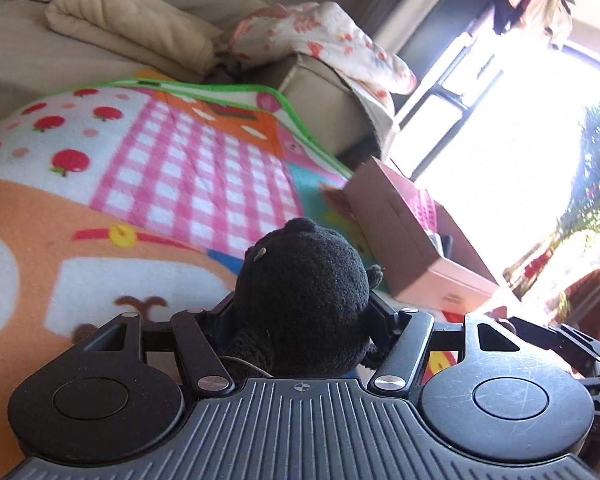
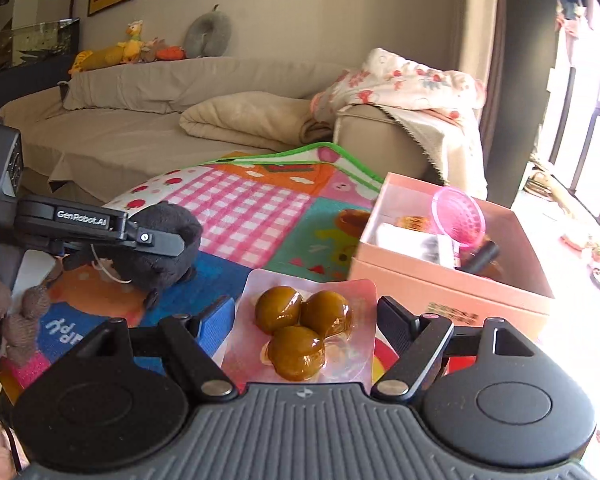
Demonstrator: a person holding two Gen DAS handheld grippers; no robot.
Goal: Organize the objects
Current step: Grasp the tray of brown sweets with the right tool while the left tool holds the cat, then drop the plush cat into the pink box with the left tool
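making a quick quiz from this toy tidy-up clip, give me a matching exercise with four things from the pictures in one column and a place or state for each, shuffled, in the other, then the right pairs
Things
1. black plush toy
2. pack of three brown sweets
3. pink strainer
4. floral blanket

Places or states
A. inside the pink box
B. draped over the sofa arm
C. clamped in the left gripper
D. between the fingers of the right gripper

Pairs: 1-C, 2-D, 3-A, 4-B
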